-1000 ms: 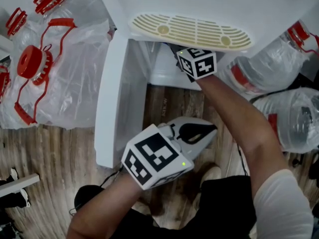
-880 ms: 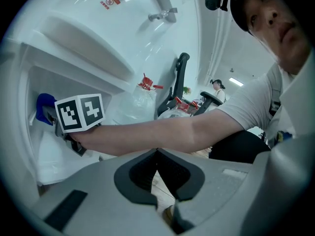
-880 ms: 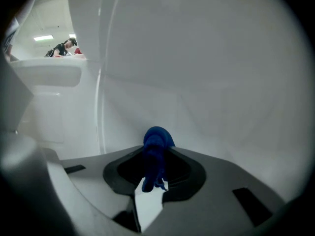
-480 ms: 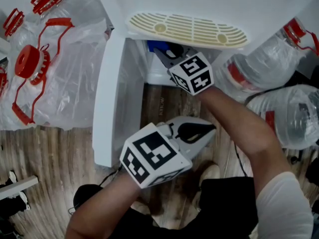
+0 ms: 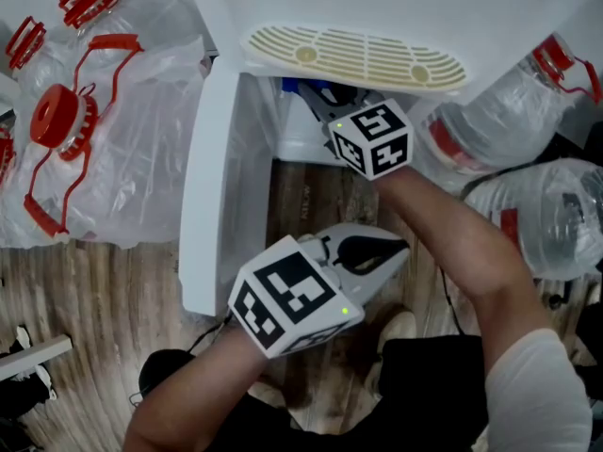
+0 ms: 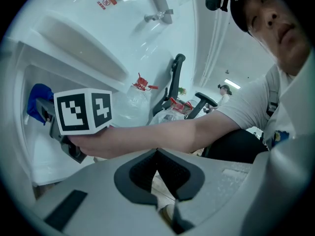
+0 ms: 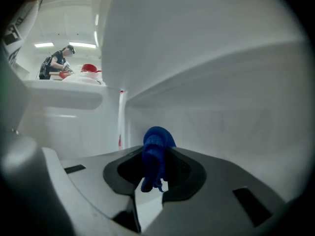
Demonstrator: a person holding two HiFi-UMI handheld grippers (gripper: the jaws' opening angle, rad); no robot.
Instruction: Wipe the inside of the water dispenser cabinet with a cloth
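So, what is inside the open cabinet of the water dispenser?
The right gripper, shut on a blue cloth, and bare white walls. From the head view, the drip tray hides the deeper part.

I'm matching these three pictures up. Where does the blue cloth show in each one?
Head view: cloth upper middle, under the drip tray, at the cabinet opening.
Left gripper view: cloth far left, beyond the marker cube.
Right gripper view: cloth centre, pinched in the right tongs.
Shared landmark: the white cabinet interior.
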